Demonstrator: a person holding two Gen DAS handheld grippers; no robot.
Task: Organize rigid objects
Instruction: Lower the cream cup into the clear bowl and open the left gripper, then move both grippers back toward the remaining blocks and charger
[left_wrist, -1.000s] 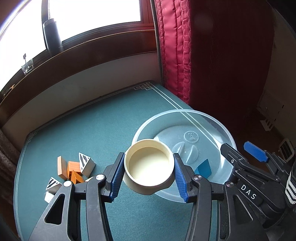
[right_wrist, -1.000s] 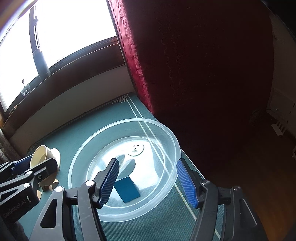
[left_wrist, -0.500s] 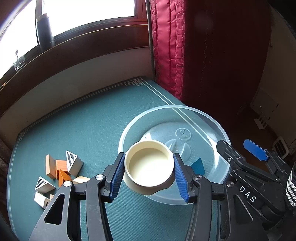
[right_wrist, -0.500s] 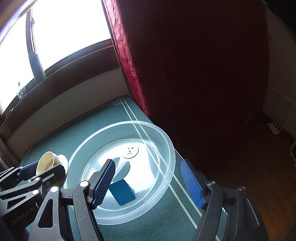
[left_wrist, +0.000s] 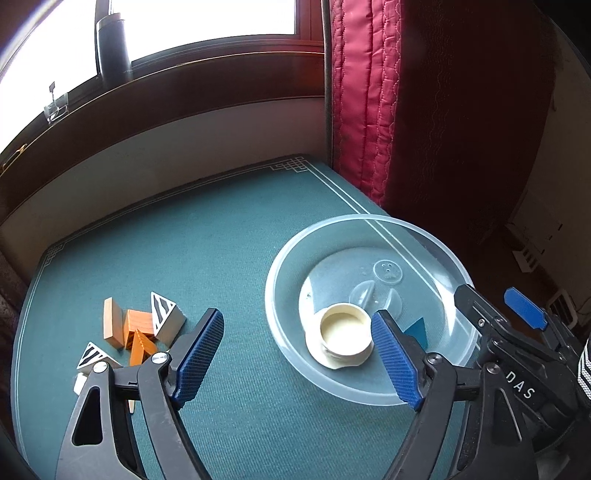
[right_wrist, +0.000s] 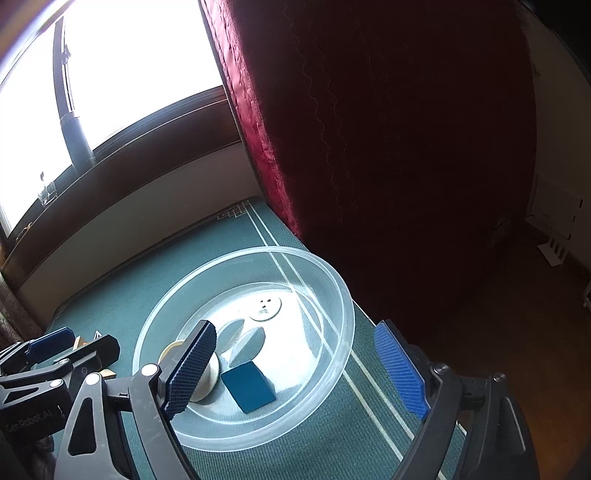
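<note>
A cream cup (left_wrist: 345, 334) stands upright inside the clear plastic bowl (left_wrist: 369, 218) on the green table, beside a blue block (left_wrist: 417, 330). My left gripper (left_wrist: 298, 315) hovers above the bowl's near-left rim. Its jaws are opening, and the cup sits below them, free of the blue pads. My right gripper (right_wrist: 295, 326) hangs over the bowl (right_wrist: 332, 288) with its jaws opening and nothing between them. In the right wrist view the blue block (right_wrist: 247, 386) lies near the rim, and the cup (right_wrist: 173, 349) is half hidden behind a finger.
A pile of wooden blocks (left_wrist: 140, 328), orange and zebra-striped, lies on the table's left side. A red quilted curtain (left_wrist: 369, 110) hangs at the table's far right corner. A dark bottle (left_wrist: 112, 48) stands on the window sill. The table edge runs just right of the bowl.
The left gripper has let go of the cream cup, which now rests in the bowl. Both grippers' jaws have spread wider. The blue block has not moved.
</note>
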